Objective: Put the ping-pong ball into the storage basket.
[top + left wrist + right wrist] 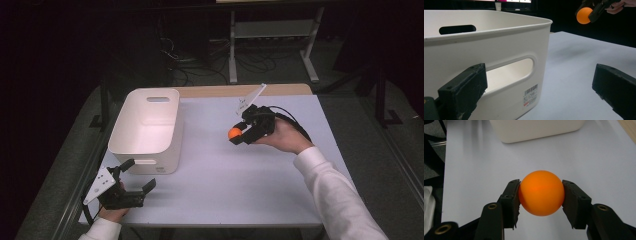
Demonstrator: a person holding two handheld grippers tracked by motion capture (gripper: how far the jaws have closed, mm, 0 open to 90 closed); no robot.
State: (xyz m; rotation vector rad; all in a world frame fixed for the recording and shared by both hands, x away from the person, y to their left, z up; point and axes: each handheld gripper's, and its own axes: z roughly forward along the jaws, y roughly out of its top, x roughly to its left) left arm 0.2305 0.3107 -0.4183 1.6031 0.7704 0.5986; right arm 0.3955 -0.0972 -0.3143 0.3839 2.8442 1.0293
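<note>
The right gripper (541, 195) squeezes an orange ball (541, 193) between its two black pads (513, 197), one pad pressing on each side. The pads look rough and a bit chewed at the edges, and the arms behind them are smooth black with small brass rings. The ball is round, smooth and bright orange, with a soft shine. In the high view the ball (234, 133) is held up above the table (225, 175), to the right of the bin (145, 131). The table top is flat, pale and plain.

The left gripper (139, 175) has its jaws wide apart with nothing between them. It sits near the front corner of the bin. The bin is white smooth plastic with round corners, a long handle hole (509, 72) and a small sticker (530, 95).
</note>
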